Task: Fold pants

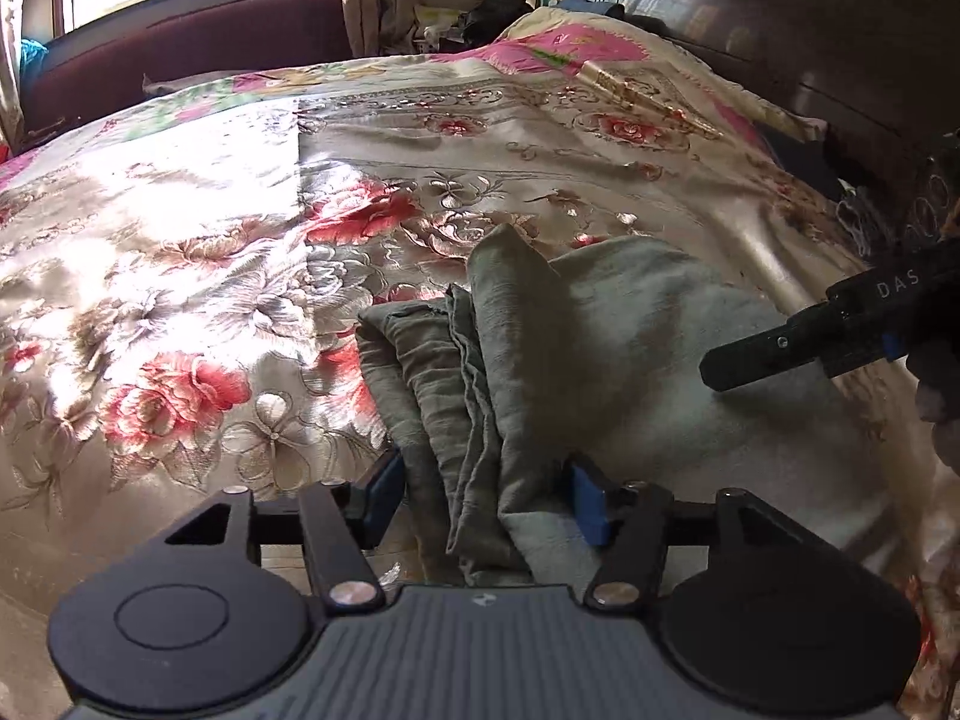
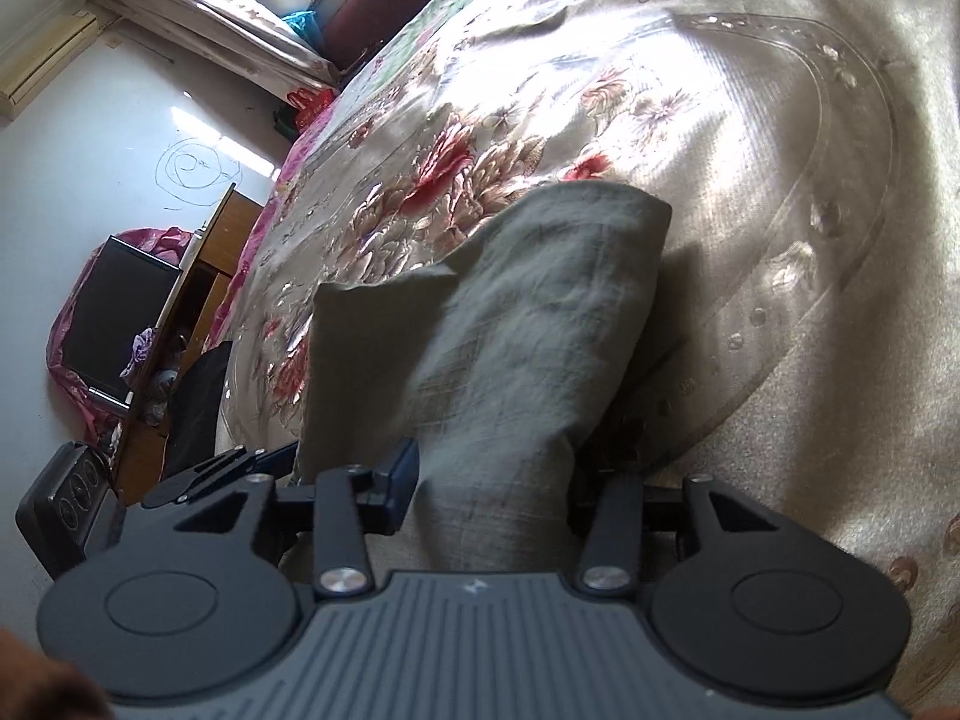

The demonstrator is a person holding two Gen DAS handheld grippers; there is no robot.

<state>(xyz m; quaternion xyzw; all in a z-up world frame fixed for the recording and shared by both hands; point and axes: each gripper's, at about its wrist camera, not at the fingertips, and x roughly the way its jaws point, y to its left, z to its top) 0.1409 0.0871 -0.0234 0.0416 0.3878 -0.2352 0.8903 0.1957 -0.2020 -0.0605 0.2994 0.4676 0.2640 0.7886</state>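
Note:
The grey-green pants [image 1: 600, 330] lie folded in a thick bundle on the flowered bedspread [image 1: 210, 228], with several layered edges along the left side. My left gripper [image 1: 486, 501] stands open at the near end; the layered edges run between its blue pads [image 1: 591, 507] without being pinched. One black finger [image 1: 756, 357] of the right gripper hovers over the pants from the right. In the right wrist view the pants [image 2: 510, 300] rise as a raised fold between the jaws of my right gripper [image 2: 489, 486]. Its left pad [image 2: 399, 480] stands clear of the cloth, and the fabric hides the right one.
A dark headboard [image 1: 780, 30] and a gold patterned pillow [image 1: 636, 96] are at the far right. A maroon bench [image 1: 180, 54] sits under the window. In the right wrist view a wooden cabinet [image 2: 198, 300] and a dark screen [image 2: 114, 312] stand beside the bed's left edge.

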